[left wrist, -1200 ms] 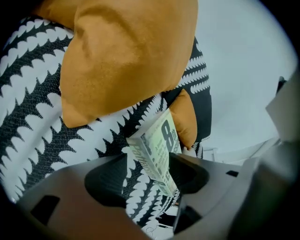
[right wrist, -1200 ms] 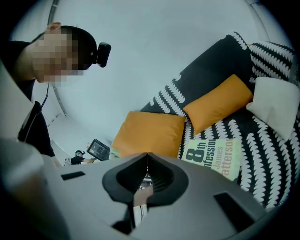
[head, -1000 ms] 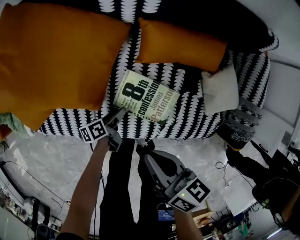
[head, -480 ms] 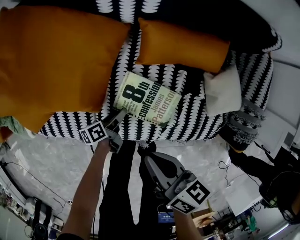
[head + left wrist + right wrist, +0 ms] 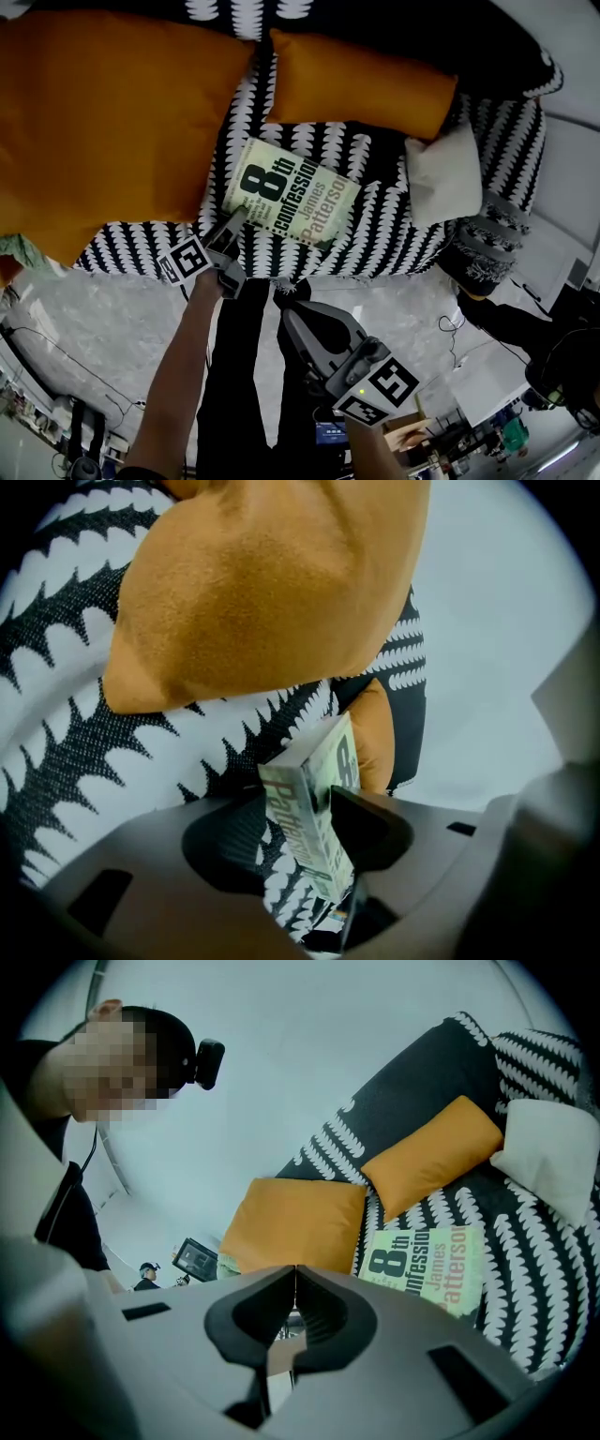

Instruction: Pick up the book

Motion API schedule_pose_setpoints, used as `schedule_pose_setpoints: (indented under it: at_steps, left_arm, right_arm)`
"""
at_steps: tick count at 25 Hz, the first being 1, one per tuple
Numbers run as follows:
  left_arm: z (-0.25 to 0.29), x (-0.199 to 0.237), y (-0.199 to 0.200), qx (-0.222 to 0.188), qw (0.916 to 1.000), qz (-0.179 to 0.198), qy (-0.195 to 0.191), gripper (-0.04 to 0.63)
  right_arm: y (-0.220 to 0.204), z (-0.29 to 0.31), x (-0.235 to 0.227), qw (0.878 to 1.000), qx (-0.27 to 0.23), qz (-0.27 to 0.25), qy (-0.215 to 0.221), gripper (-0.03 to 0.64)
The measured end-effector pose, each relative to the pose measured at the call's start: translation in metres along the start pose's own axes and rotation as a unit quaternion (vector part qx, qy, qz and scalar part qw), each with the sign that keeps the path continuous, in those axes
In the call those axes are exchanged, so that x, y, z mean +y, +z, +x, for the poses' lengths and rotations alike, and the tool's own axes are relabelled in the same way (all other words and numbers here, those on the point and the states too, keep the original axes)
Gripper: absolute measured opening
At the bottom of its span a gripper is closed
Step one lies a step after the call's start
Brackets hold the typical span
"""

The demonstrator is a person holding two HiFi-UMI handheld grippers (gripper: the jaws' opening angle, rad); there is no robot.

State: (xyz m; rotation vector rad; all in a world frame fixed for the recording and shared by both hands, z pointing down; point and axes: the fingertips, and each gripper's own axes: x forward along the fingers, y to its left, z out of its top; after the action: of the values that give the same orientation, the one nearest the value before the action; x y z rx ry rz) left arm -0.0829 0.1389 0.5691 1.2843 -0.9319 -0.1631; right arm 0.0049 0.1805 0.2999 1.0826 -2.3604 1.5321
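The book (image 5: 292, 192), a pale green paperback with black print, lies face up on the black-and-white patterned sofa seat (image 5: 375, 225). My left gripper (image 5: 234, 220) is at the book's near left corner. In the left gripper view that corner of the book (image 5: 314, 822) stands between the jaws of the left gripper (image 5: 298, 801), which are closing. One jaw lies against the cover, while sofa fabric still shows between the other jaw and the spine. My right gripper (image 5: 291, 314) hangs shut over the floor in front of the sofa, holding nothing. The right gripper (image 5: 295, 1269) faces the book (image 5: 422, 1258) from a distance.
A large orange cushion (image 5: 103, 122) lies left of the book and a smaller one (image 5: 356, 84) behind it. A white cushion (image 5: 445, 183) and a grey furry bundle (image 5: 483, 248) sit at the sofa's right end. Pale marble floor (image 5: 103, 309) runs along the front.
The left gripper has rolled slightly at the book's corner and its jaws have narrowed around it. The right gripper has stayed where it was.
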Motion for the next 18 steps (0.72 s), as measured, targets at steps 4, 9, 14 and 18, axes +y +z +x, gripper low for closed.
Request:
schedule_pose_setpoints:
  at_steps: [4,9,14,18]
  left_arm:
    - [-0.002,0.001,0.001,0.003,1.0,-0.002,0.007,0.222]
    - [-0.002,-0.008,0.001,-0.004,0.9999,-0.002,0.009,0.209]
    - [-0.004,-0.02,0.003,-0.018,0.9997,0.015,0.001,0.196]
    - [-0.004,-0.03,0.004,-0.017,0.9989,0.045,-0.002,0.19]
  right_arm:
    - [-0.005,-0.001,0.005,1.0,0.005,0.005,0.001,0.017]
    - [-0.004,-0.008,0.007,1.0,0.006,0.007,-0.004,0.017]
    - [-0.005,-0.01,0.012,1.0,0.005,0.006,0.0,0.017]
    - [-0.011,-0.011,0.013,1.0,0.004,0.005,0.001,0.017]
